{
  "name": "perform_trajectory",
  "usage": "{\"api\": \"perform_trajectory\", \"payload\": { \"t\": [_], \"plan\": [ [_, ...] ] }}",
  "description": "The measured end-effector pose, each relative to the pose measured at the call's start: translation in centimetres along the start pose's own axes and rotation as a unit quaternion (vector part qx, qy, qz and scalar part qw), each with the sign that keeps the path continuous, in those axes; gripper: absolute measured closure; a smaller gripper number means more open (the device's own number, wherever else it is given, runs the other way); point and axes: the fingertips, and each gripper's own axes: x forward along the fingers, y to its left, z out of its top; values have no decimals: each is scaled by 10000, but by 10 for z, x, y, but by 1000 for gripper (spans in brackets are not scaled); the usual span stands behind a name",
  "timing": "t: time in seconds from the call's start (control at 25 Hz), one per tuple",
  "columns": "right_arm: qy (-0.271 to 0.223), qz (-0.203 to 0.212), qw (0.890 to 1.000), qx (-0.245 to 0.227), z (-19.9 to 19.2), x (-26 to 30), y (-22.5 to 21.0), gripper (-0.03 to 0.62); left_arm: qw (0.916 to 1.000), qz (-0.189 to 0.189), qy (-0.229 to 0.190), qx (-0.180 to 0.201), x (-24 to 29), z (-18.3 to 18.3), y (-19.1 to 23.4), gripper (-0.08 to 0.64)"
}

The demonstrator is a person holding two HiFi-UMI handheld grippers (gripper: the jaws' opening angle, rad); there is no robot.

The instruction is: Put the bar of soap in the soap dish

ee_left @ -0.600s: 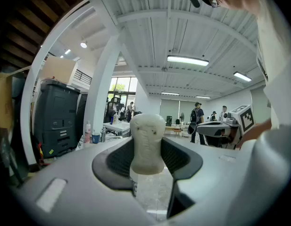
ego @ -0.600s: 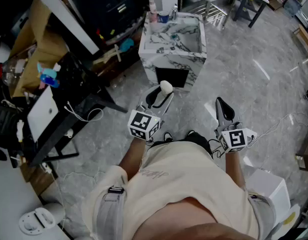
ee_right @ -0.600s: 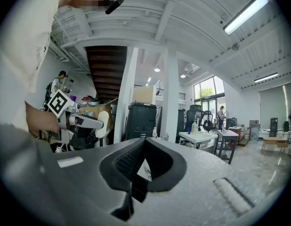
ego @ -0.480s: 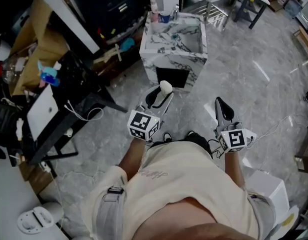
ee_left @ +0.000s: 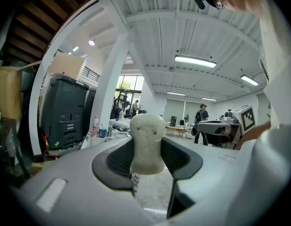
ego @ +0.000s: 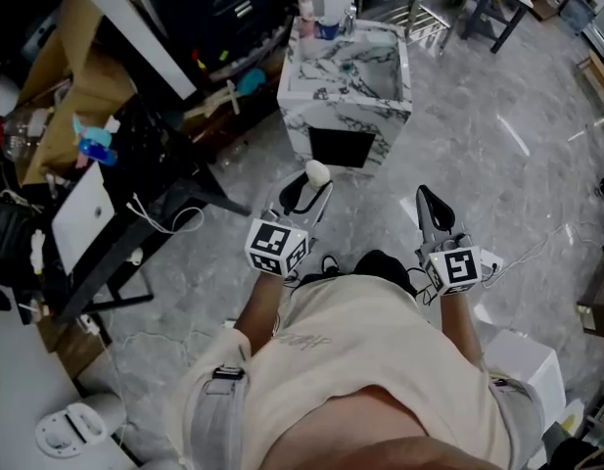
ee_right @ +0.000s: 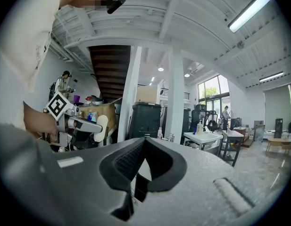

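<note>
A cream, rounded bar of soap (ego: pixel 317 172) (ee_left: pixel 146 142) stands upright between the black pads of my left gripper (ego: pixel 309 182) (ee_left: pixel 147 149), which is shut on it. I hold it out over the floor, short of the marble wash stand (ego: pixel 352 106). The stand's basin (ego: pixel 365 71) has bottles and a cup (ego: pixel 328 29) along its back rim. I cannot make out a soap dish. My right gripper (ego: pixel 427 202) (ee_right: pixel 144 142) is level beside the left one, its jaws shut with nothing in them. The soap (ee_right: pixel 102 126) also shows in the right gripper view.
A dark, cluttered desk (ego: pixel 135 164) with cardboard, a spray bottle (ego: pixel 94 143) and cables stands to the left. A white box (ego: pixel 522 360) sits on the floor at the right. Grey marble floor (ego: pixel 497 145) lies around the stand. People stand far off in the hall (ee_left: pixel 202 114).
Both grippers have drifted slightly left and up in the head view, and the camera has shifted a little. The soap stays gripped in the left jaws.
</note>
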Motion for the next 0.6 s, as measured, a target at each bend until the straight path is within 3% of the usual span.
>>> {"api": "perform_trajectory", "payload": {
  "t": [0.24,0.4,0.6],
  "plan": [
    [236,-251,9994,54,-16,-12,-21,594,9969,-362,-122,-686,27,4,0,360],
    [441,-326,9980,301,-37,-9,-40,594,9966,-531,-50,-635,61,7,-7,360],
    [325,-279,9973,595,-43,23,-65,594,9969,-573,261,-470,91,12,0,360]
  ]
}}
